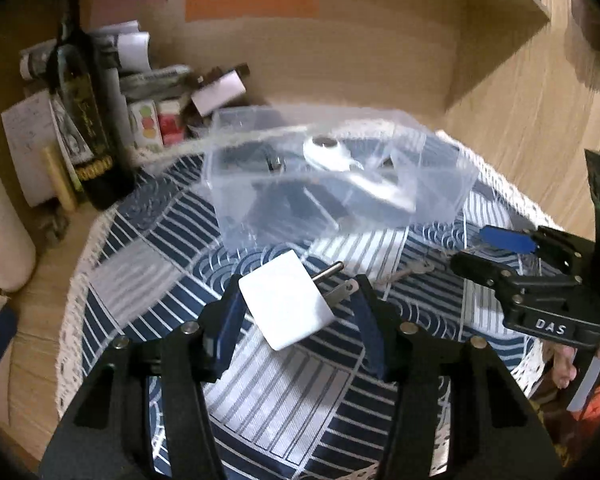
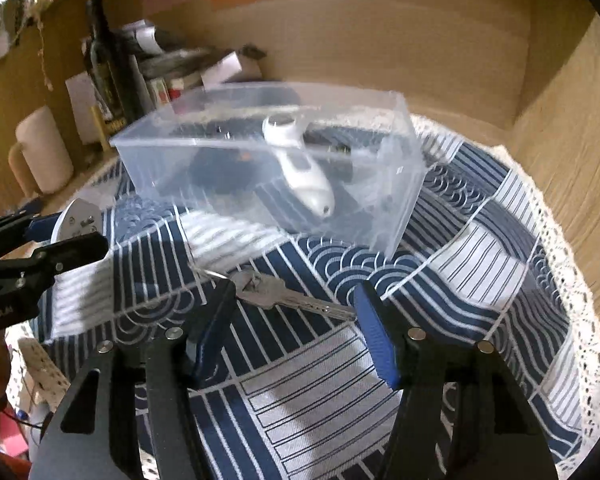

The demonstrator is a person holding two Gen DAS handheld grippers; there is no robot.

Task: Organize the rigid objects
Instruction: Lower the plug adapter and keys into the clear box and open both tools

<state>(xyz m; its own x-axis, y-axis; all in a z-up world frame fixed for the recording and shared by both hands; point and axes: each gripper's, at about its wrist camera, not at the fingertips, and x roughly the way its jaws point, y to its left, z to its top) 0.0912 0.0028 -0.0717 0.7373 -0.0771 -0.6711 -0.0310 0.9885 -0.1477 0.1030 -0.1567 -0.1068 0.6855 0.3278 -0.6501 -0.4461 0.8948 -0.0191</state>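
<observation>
While a blue patterned tablecloth (image 2: 300, 380) covers the tabletop, left tongs (image 1: 296, 304) straddle a white plug adapter (image 1: 286, 306) unclamped; right tongs (image 2: 296, 312) gape around a key (image 2: 276, 292).

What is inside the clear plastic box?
The clear plastic box holds a white handheld device lying over dark objects; blur and the hazy walls hide what those are.

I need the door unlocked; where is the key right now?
The key lies flat on the blue patterned cloth, between the open jaws of the right gripper, just in front of the clear plastic box.
</observation>
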